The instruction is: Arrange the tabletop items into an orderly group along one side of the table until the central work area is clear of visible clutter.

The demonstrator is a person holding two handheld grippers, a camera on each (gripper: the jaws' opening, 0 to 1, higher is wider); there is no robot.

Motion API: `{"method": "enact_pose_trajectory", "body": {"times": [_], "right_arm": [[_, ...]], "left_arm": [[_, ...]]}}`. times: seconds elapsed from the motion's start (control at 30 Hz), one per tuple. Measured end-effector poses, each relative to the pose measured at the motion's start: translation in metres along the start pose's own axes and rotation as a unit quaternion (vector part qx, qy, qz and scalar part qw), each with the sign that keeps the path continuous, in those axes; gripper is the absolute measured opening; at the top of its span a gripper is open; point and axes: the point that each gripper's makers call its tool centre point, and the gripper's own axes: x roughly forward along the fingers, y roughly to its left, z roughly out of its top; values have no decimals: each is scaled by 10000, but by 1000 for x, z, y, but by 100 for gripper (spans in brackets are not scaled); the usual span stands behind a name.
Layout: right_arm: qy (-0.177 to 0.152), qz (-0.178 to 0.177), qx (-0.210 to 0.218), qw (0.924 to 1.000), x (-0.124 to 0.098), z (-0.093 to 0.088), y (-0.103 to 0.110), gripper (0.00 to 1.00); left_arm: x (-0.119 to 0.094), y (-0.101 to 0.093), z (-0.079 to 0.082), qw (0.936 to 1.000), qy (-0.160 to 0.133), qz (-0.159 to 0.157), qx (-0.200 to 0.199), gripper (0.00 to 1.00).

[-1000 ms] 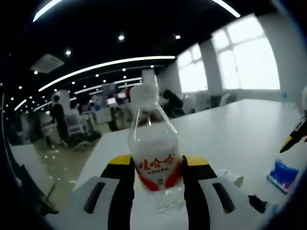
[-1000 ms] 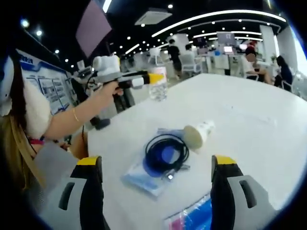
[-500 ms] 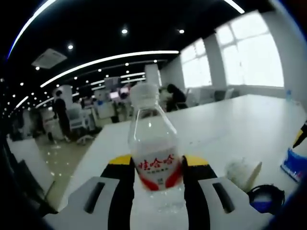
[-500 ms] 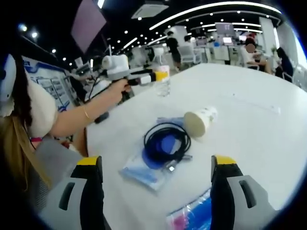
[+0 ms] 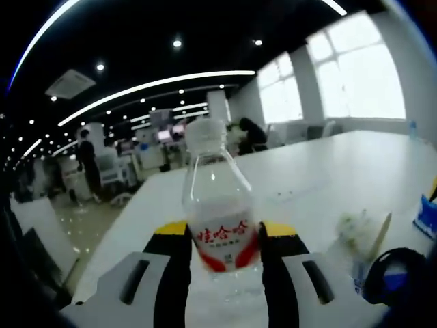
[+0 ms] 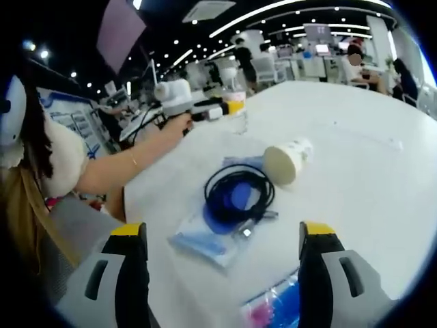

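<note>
A: Why is the bottle [image 5: 220, 205] held up off the table [image 5: 321, 179] like that?

B: The left gripper [image 5: 220, 256] has its jaws pinched on the label, just under the shoulder, so the bottle stays upright and clears the surface. In the right gripper view it sits out at about 11 o'clock, by the table's far corner [image 6: 235, 113]. My guess is that's the side chosen for the group.

A: And the right gripper [image 6: 220, 273]?

B: Jaws spread wide, nothing between them. It hangs over the clutter in the middle, probably lined up for the next pick.

A: What is there?

B: A coiled black cable [image 6: 239, 198] lying on a clear packet [image 6: 205, 242], dead ahead at 12 o'clock. A paper cup [image 6: 287, 160] on its side at 1 o'clock, mouth facing the cable. A blue and pink packet [image 6: 276, 307] between the jaws at 6.

A: Trickiest one?

B: The cup, I'd judge; on its side it could roll.
</note>
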Motion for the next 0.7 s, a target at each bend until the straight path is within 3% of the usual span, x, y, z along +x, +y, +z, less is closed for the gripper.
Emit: {"method": "enact_pose_trajectory", "body": {"times": [0.33, 0.4, 0.7], "right_arm": [[-69, -28, 85, 9999, -2, 3, -1, 89], [-96, -9, 69, 9999, -2, 4, 0, 89], [-196, -81, 333, 9992, -1, 8, -1, 84]], "left_arm": [[-4, -7, -19, 9997, 173, -40, -165, 37], [-9, -10, -15, 9999, 71, -19, -138, 37], [-14, -7, -17, 9995, 204, 176, -158, 37]]}}
